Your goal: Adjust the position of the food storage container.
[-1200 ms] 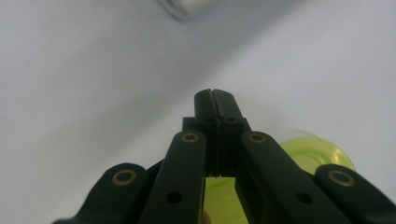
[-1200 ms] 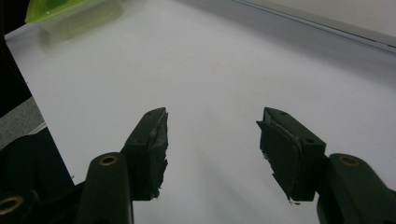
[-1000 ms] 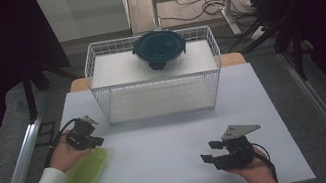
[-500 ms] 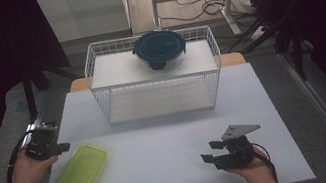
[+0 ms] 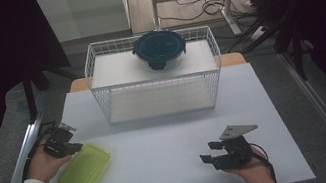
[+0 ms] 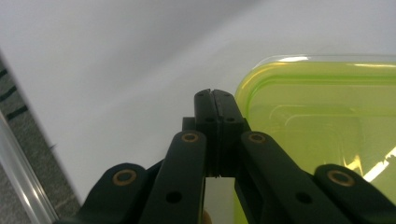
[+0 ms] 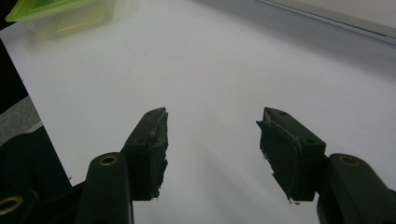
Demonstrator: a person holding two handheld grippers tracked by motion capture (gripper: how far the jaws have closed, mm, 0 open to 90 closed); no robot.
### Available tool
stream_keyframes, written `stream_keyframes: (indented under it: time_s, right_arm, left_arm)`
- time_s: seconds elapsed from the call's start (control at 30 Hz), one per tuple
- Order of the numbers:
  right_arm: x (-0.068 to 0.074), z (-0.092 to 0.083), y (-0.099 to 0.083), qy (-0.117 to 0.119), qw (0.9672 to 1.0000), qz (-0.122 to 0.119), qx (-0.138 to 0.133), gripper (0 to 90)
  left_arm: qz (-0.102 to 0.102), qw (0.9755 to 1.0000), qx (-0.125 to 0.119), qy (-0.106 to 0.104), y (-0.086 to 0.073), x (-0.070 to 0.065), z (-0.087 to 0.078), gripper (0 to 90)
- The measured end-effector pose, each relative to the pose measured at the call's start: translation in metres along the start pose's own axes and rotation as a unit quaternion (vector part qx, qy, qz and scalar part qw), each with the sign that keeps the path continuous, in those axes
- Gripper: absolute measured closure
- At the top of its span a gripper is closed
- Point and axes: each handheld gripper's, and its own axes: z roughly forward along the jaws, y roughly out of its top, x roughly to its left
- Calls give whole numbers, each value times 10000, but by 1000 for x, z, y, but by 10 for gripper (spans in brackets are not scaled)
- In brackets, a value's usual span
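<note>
Left gripper (image 5: 61,142), clenched empty, is nudging the green container (image 5: 84,170); it should be pushing low and square while right gripper (image 5: 223,154) is idling released.

Green container (image 6: 322,135) cut off right; contents perhaps unreadable.

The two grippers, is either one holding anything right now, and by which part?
Nothing is held. The left gripper is shut on itself beside the green container, with nothing between its pads. The right gripper is open over bare table.
</note>
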Motion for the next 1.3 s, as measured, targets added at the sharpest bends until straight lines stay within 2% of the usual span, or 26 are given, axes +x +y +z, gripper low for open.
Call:
stream_keyframes:
  time_s: [0.17, 0.3, 0.33, 0.37, 0.4, 0.53, 0.6, 0.63, 0.67, 0.7, 0.73, 0.77, 0.93, 1.03, 1.07, 1.1, 1.17, 1.23, 1.3]
  right_arm:
    - [0, -3, 0, -20, 10000, -7, -26, 413]
    - [0, -2, 0, -7, 10000, -23, -9, 413]
    - [0, -2, 0, -7, 10000, -23, -9, 413]
    - [-1, -1, 0, -7, 10000, -24, -5, 413]
    - [-1, -2, 0, -10, 10000, -25, -7, 413]
    - [-1, -2, 0, -11, 10000, -29, -13, 413]
    - [-2, -2, -1, -15, 10000, -29, 1, 413]
    - [-2, -2, -1, -16, 10000, -24, 2, 413]
    - [-2, -2, -1, -18, 10000, -21, 3, 413]
    - [-2, -2, -1, -24, 10000, -20, 0, 413]
    - [-2, -2, -1, -24, 10000, -20, 0, 413]
    - [-2, -2, -1, -26, 10000, -18, -1, 413]
    - [-1, -2, -1, -31, 10000, -5, -18, 412]
    - [-2, -2, -1, -40, 10000, 26, -7, 412]
    - [-2, -2, -1, -40, 10000, 26, -7, 412]
    - [-1, -1, -1, -39, 10000, 38, -1, 409]
    - [-1, -1, 0, -39, 10000, 25, -5, 405]
    - [-1, -3, 1, -45, 10000, 30, -39, 403]
    - [-1, -4, 2, -50, 9999, 55, -88, 401]
  left_arm:
    - [513, 9985, 59, -157, 14, -28, 4, 900]
    - [924, 9954, 127, -235, 25, -50, 7, 900]
    - [924, 9954, 127, -235, 25, -50, 7, 900]
    - [1022, 9941, 154, -329, 29, -58, 9, 900]
    - [1013, 9941, 148, -370, 30, -61, 10, 900]
    - [1128, 9928, 201, -352, 30, -65, 11, 900]
    - [1090, 9935, 109, -319, 28, -65, 10, 900]
    - [1054, 9941, -64, -248, 27, -60, 5, 900]
    - [1054, 9941, -64, -248, 27, -60, 5, 900]
    - [816, 9959, -307, -234, 24, -53, -3, 900]
    - [816, 9959, -307, -234, 24, -53, -3, 900]
    - [608, 9967, -471, -246, 17, -45, -13, 900]
    - [96, 9971, -752, -103, -11, -31, -36, 900]
    - [-184, 9961, -857, 89, -34, -24, -50, 900]
    - [-184, 9961, -857, 89, -34, -24, -50, 900]
    - [-399, 9947, -940, 129, -49, -22, -56, 900]
    - [-600, 9931, -995, 143, -64, -20, -62, 900]
    - [-674, 9927, -990, 142, -69, -20, -63, 900]
    - [-978, 9915, -841, 187, -90, -18, -63, 900]
